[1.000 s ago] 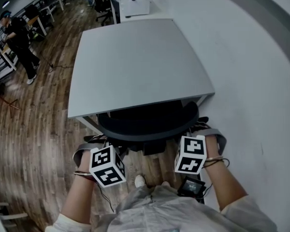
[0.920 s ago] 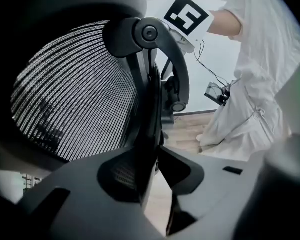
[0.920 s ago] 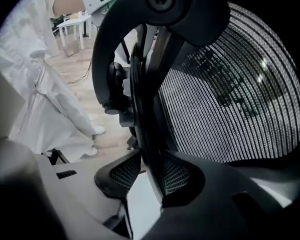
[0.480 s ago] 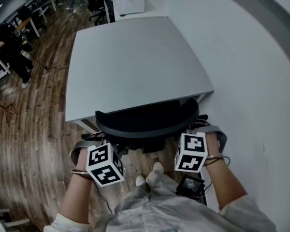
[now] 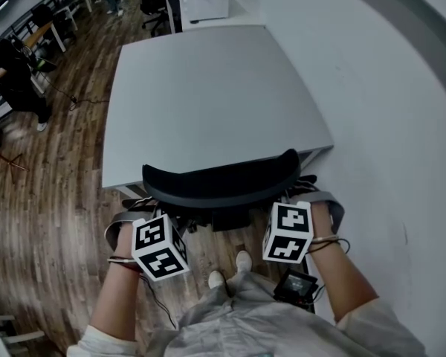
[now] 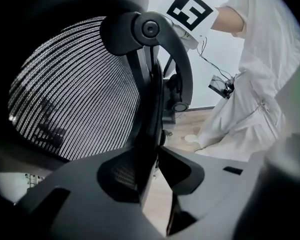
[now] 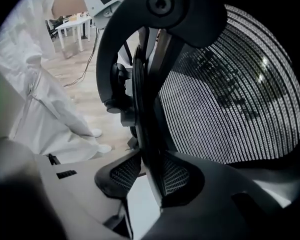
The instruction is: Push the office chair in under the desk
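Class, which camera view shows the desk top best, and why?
The head view: the whole grey desk top lies open from above. Both gripper views are filled by the chair's mesh back; neither shows the desk clearly.

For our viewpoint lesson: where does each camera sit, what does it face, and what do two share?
Head view: on the head, steeply down on desk and office chair; forearms, left tongs, right tongs, shoes.
Left gripper view: on left tongs, facing mesh backrest; white clothing.
Right gripper view: on right tongs, facing mesh backrest; white clothing.
Shared: both tongs' jaws clamp the backrest frame.
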